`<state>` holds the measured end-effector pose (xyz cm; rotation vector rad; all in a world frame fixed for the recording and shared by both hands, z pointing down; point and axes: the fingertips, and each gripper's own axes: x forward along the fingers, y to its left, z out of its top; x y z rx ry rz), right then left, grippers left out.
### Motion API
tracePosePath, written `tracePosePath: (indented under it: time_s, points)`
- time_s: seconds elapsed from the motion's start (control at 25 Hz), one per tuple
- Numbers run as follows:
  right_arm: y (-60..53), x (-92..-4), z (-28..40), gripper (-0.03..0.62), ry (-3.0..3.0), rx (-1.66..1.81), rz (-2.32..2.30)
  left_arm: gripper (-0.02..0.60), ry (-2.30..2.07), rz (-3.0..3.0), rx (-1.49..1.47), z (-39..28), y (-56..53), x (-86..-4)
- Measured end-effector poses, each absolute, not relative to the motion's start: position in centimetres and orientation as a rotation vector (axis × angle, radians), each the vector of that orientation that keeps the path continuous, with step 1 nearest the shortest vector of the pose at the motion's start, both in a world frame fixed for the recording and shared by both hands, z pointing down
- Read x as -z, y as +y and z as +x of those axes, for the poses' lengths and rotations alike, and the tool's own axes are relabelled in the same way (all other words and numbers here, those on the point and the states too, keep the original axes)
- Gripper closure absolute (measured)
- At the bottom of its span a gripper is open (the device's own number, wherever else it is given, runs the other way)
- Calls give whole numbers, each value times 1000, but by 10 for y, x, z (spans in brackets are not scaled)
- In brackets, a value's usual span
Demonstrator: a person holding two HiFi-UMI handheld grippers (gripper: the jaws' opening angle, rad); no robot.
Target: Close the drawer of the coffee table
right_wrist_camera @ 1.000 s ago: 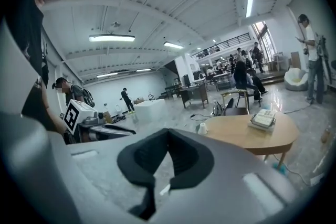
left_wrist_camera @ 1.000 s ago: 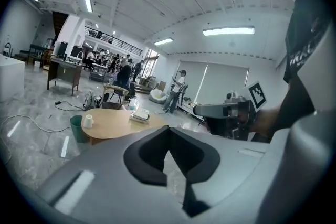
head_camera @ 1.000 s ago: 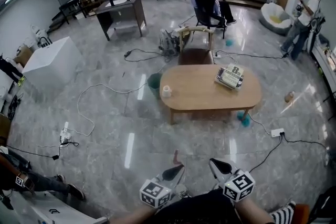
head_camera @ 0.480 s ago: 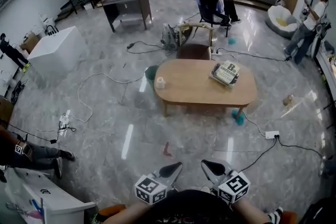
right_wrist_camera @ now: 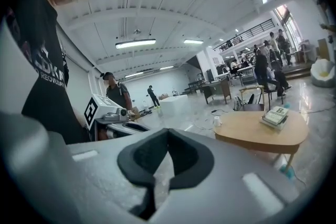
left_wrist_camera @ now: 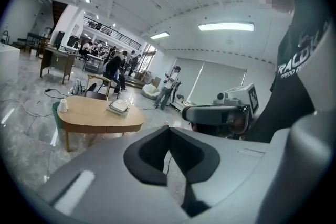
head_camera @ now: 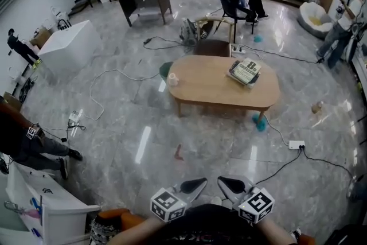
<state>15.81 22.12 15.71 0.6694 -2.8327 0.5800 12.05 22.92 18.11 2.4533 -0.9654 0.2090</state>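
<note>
The oval wooden coffee table (head_camera: 213, 92) stands mid-room, well ahead of me, with a white cup (head_camera: 172, 79) at its left end and a book (head_camera: 245, 72) toward its right. No open drawer shows on the side facing me. My left gripper (head_camera: 195, 183) and right gripper (head_camera: 227, 183) sit low and close to my body, side by side, both shut and empty. The left gripper view shows its jaws (left_wrist_camera: 169, 128) closed, with the table (left_wrist_camera: 100, 117) far off to the left. In the right gripper view the jaws (right_wrist_camera: 168, 131) are closed too, and the table (right_wrist_camera: 261, 132) lies to the right.
On the floor between me and the table lies a small red thing (head_camera: 179, 152). A power strip (head_camera: 296, 145) with cables lies right, a teal object (head_camera: 259, 123) by a table leg. A chair (head_camera: 213, 46) stands behind the table. A seated person (head_camera: 26, 143) and white cabinet (head_camera: 49, 209) are at left.
In the head view the table and floor have slid up the frame and look farther off. Both grippers keep their place low in front of me, still shut.
</note>
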Motion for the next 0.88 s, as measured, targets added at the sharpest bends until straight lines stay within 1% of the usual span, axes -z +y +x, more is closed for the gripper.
tracePosePath:
  time_s: [0.28, 0.6, 0.88]
  points:
    - [232, -161, 187, 592, -2824, -627, 614, 577, -1012, 2398, -172, 150, 242, -184]
    - [246, -163, 194, 592, -2832, -664, 563, 577, -1110, 2366, -143, 142, 247, -176]
    - [257, -163, 204, 592, -2858, -643, 582, 577, -1073, 2405, -179, 162, 263, -178]
